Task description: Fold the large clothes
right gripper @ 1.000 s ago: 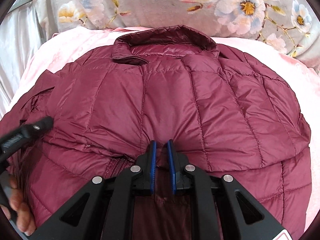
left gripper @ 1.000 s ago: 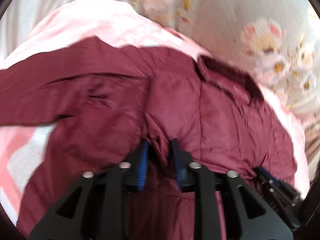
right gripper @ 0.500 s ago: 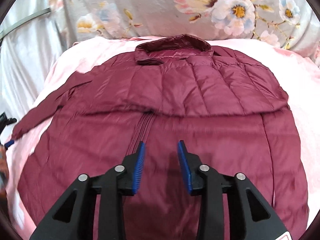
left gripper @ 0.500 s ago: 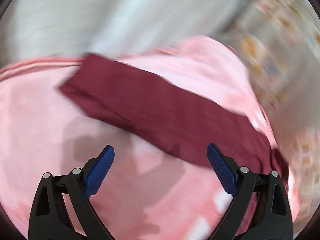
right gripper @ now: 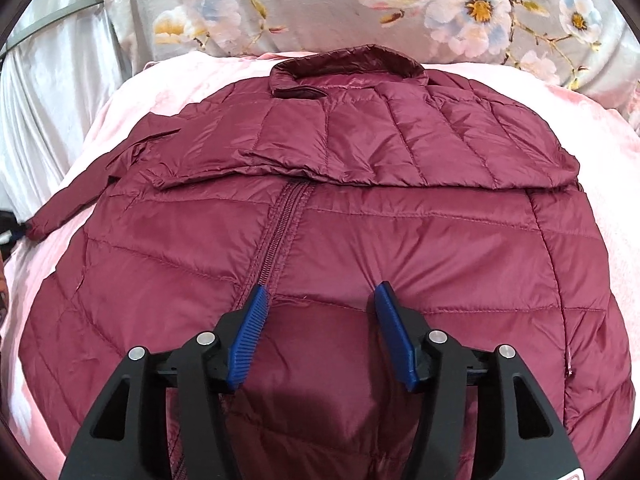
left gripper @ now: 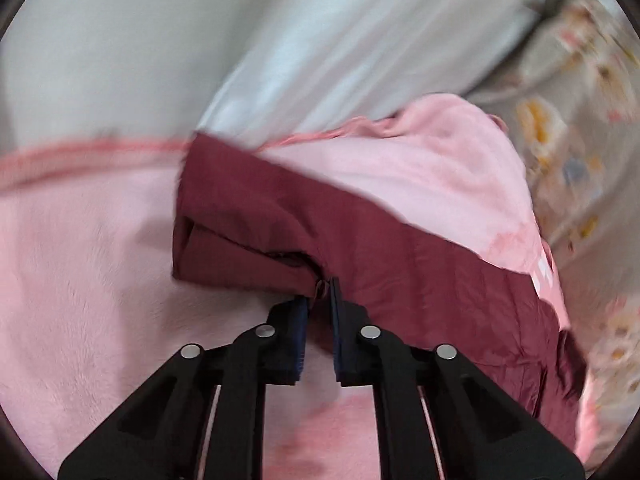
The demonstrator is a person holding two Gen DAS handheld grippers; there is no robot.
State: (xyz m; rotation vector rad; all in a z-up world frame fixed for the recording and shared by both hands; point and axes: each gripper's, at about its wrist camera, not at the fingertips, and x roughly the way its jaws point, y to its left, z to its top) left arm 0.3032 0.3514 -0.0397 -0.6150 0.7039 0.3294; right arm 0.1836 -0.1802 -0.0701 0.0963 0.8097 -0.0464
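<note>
A maroon quilted puffer jacket point(right gripper: 360, 240) lies front up on a pink blanket point(right gripper: 160, 92), collar at the far side, one sleeve folded across the chest. Its other sleeve point(right gripper: 68, 204) stretches out to the left. In the left wrist view my left gripper point(left gripper: 319, 296) is shut on the lower edge of that sleeve point(left gripper: 300, 224) near its cuff. My right gripper point(right gripper: 320, 300) is open and empty, hovering just above the jacket's lower front beside the zipper point(right gripper: 280, 224).
A floral grey sheet point(right gripper: 320, 4) lies beyond the collar. A silvery white cloth point(left gripper: 200, 40) hangs past the blanket's left edge, also in the right wrist view point(right gripper: 48, 100). The pink blanket point(left gripper: 80, 280) spreads below the sleeve.
Both grippers let go of the jacket's hem. My left gripper swung left, opened, then shut on the outstretched sleeve. My right gripper opened wider and drew back above the jacket.
</note>
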